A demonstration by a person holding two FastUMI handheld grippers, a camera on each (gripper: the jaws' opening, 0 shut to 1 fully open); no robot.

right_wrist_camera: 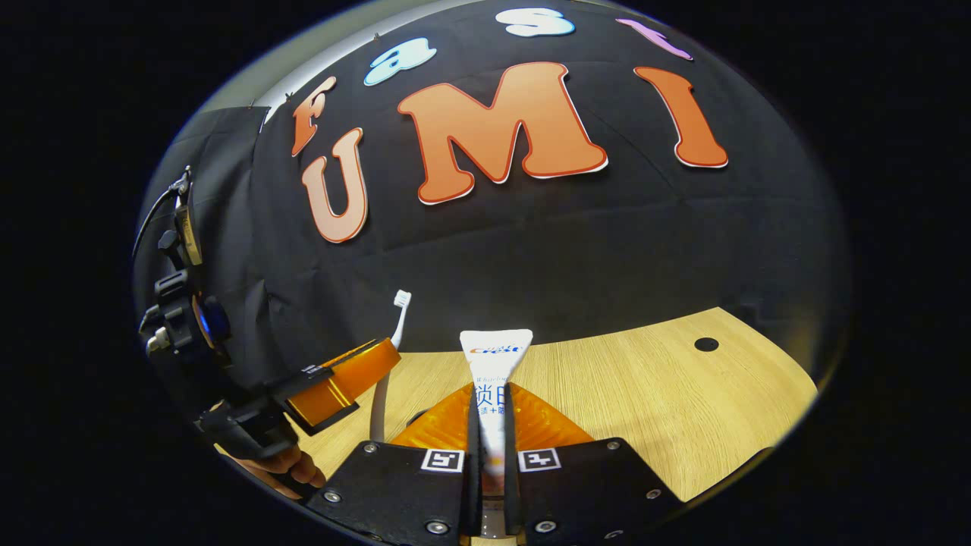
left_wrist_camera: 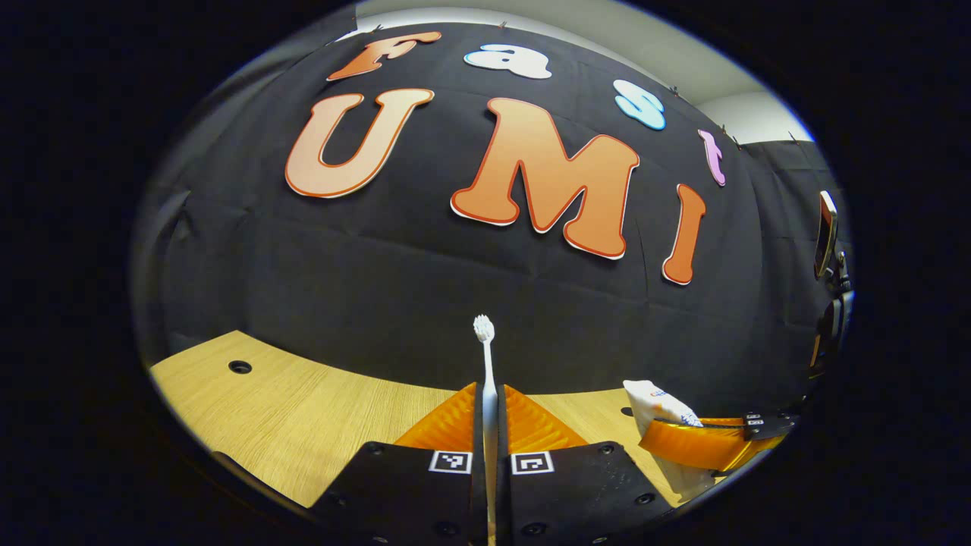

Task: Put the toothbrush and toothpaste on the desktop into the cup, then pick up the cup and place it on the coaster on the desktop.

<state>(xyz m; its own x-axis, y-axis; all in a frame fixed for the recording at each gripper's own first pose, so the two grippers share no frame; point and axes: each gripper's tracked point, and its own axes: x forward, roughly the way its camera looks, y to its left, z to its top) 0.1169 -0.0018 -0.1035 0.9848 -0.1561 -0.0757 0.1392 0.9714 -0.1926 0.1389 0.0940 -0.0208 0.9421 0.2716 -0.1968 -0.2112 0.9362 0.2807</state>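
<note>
A white toothbrush (left_wrist_camera: 487, 379) stands upright, bristles up, clamped between the fingers of my left gripper (left_wrist_camera: 490, 413), lifted above the wooden desktop (left_wrist_camera: 288, 409). In the right gripper view a white toothpaste tube (right_wrist_camera: 494, 364) points up and away, held between the fingers of my right gripper (right_wrist_camera: 491, 413). The right gripper (left_wrist_camera: 709, 440) with the tube (left_wrist_camera: 654, 402) appears at the lower right of the left gripper view. The left gripper (right_wrist_camera: 341, 383) and the toothbrush (right_wrist_camera: 394, 326) appear at the left of the right gripper view, with a hand (right_wrist_camera: 281, 466) under it.
The light wooden desktop (right_wrist_camera: 652, 402) runs below both grippers, with a round cable hole (left_wrist_camera: 240, 367) on one side and another cable hole (right_wrist_camera: 705, 344) on the other. The black cloth wall closes the back of the desk.
</note>
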